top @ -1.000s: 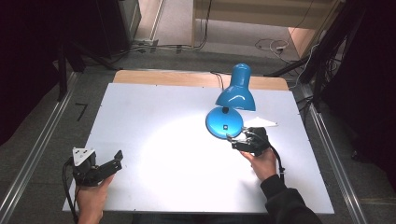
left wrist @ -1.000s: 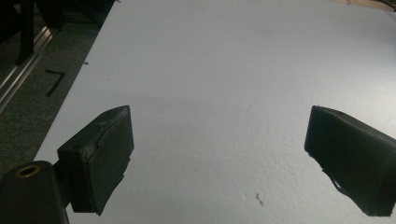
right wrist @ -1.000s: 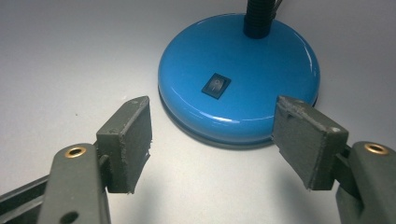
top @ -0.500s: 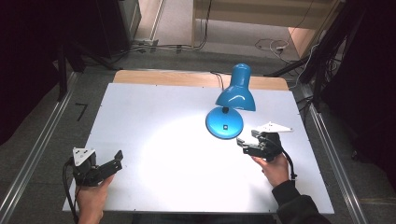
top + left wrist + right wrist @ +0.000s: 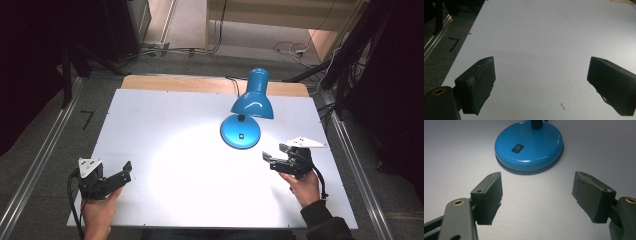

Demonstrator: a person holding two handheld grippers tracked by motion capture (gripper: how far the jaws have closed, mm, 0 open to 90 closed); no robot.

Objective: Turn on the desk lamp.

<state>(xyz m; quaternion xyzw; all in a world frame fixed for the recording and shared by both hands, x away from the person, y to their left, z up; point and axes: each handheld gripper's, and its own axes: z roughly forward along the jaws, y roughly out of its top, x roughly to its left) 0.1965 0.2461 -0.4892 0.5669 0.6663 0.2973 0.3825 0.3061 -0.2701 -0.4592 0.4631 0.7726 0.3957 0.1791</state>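
Near the blue lamp (image 5: pixel 241 134), the right gripper (image 5: pixel 274 153) has just been spreading, empty; left gripper (image 5: pixel 127 168) spread.

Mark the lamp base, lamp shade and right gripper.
lamp base (image 5: pixel 529 147): right gripper view, top of the blue disc.
lamp shade (image 5: pixel 252 102): high view, blue outer shell.
right gripper (image 5: pixel 537 195): right gripper view, midway between its open jaws.

The high view looks down over the whole table (image 5: pixel 165 115), while the 2 gripper views skim it closely (the right one shares the lamp base (image 5: pixel 529 146)).
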